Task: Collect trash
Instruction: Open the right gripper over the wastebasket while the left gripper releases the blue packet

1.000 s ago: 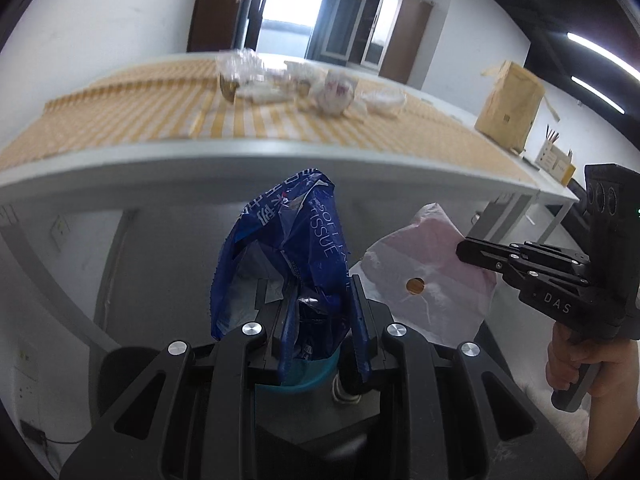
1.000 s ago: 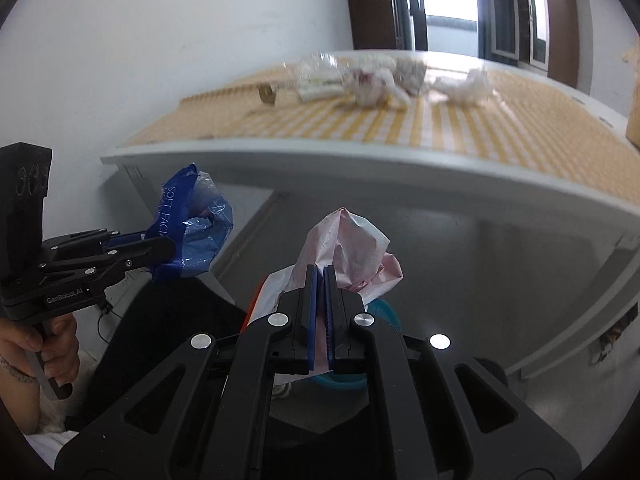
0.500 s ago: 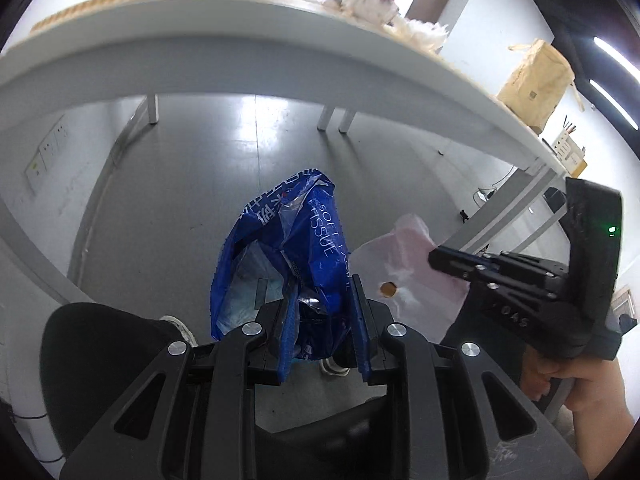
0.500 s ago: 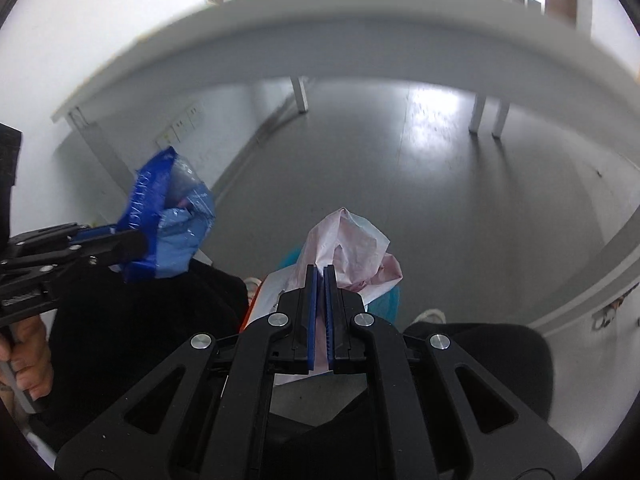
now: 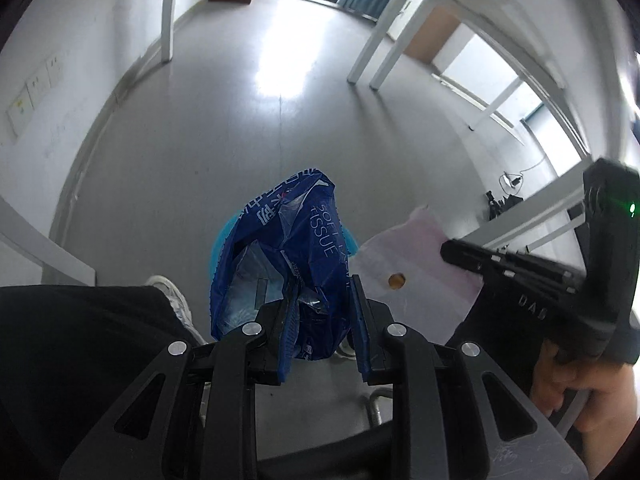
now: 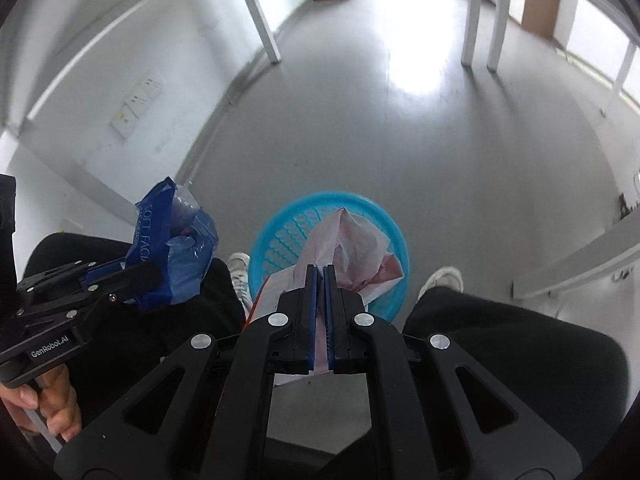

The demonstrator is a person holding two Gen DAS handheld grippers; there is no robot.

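Observation:
My left gripper (image 5: 320,296) is shut on a crumpled blue tissue wrapper (image 5: 296,248) and holds it above the floor; the wrapper also shows at the left of the right wrist view (image 6: 172,252). My right gripper (image 6: 320,276) is shut on a pink-white plastic bag (image 6: 352,248), seen too in the left wrist view (image 5: 412,268). A round blue basket (image 6: 288,236) stands on the floor between the person's feet, right under the pink bag. In the left wrist view only the basket's rim (image 5: 224,236) shows behind the blue wrapper.
The person's black-trousered legs (image 6: 500,340) and white shoes (image 6: 440,276) flank the basket. White table legs (image 6: 480,16) stand further off on the grey floor. A white wall with sockets (image 6: 136,104) is to the left.
Both grippers have tilted down from the table to the floor, still holding their trash. The tabletop has left the views and the blue basket has come into view below them.

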